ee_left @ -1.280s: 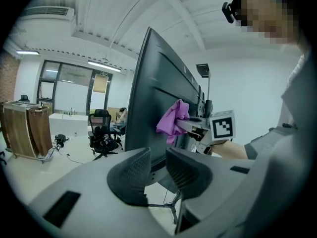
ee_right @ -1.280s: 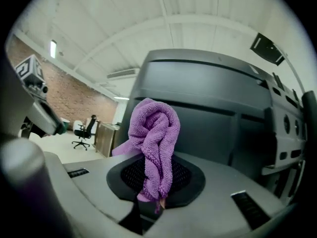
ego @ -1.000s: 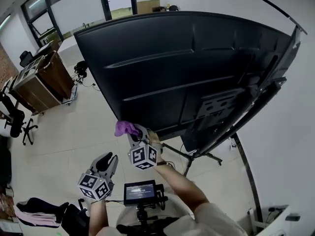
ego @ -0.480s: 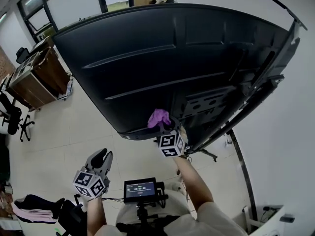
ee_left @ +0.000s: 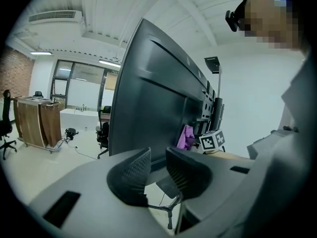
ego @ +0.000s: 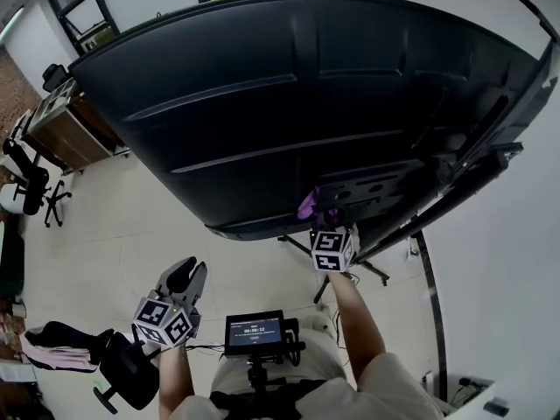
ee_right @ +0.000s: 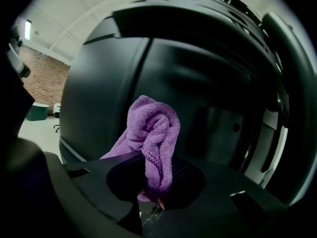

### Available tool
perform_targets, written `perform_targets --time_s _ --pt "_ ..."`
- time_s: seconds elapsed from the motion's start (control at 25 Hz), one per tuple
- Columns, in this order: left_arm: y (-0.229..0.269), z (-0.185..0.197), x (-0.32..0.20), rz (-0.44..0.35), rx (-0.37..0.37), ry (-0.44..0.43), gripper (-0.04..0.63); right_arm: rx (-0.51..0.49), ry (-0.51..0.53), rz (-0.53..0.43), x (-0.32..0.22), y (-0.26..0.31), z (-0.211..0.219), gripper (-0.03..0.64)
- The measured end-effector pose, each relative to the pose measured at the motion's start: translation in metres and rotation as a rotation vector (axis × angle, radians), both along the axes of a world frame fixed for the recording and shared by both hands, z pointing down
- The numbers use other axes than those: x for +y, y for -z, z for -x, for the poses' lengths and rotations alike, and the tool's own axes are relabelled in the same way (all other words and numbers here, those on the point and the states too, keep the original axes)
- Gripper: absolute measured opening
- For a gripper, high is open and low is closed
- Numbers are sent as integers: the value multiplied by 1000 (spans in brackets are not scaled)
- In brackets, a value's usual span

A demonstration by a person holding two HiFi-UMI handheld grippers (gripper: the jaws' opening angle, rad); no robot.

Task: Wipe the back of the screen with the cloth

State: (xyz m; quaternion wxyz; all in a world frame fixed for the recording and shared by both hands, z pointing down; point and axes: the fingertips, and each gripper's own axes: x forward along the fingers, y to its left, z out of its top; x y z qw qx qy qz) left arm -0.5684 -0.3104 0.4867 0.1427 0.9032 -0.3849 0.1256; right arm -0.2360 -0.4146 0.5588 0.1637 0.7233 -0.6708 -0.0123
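Between right gripper [ee_right: 157, 180] jaws, purple cloth [ee_right: 153, 130]

Grey left gripper [ego: 187, 273], beige sleeve [ego: 391, 381]

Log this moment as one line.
right gripper: shut on purple cloth | at lower edge of screen back, by mount bracket | left gripper: open, empty

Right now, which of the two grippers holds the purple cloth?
The right gripper, shut on the purple cloth up by the screen; the left gripper hangs low, jaws apart and empty.
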Motion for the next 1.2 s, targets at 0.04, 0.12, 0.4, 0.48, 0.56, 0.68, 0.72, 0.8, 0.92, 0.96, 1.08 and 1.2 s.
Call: perform_targets --time_s 0.04,0.12,0.4,0.48,0.56,0.68,0.72,0.8,0.92,0.96,1.08,1.2 --pt "-3 -1 0 5 -2 4 100 4 -32 10 0 -3 -16 52" --pt "-9 -4 0 17 -4 8 100 27 -73 26 2 -7 -34 52" --pt "-13 6 -3 22 2 -2 100 27 83 16 26 -10 57 52" --pt "-11 22 -1 14 1 10 100 16 183 7 34 -9 121 52" --pt "-8 44 3 6 -2 29 100 10 274 -1 35 -7 185 52" --pt "-4 80 15 -5 -12 61 100 75 362 -14 25 -4 264 52" --pt "-3 91 19 -9 -16 71 100 128 372 -22 19 -5 283 52" --pt "-2 111 25 -15 -21 89 100 245 372 -44 5 -5 312 52" --pt "-1 131 33 -18 -26 103 100 378 357 -69 -10 -9 332 51" --pt "-1 134 36 -19 -28 104 100 403 348 -73 -12 -11 329 51" --pt "-1 137 39 -23 -30 101 100 434 271 -55 -12 -19 281 52" --pt "-4 131 38 -15 -31 95 100 477 145 -16 -8 -30 197 52"
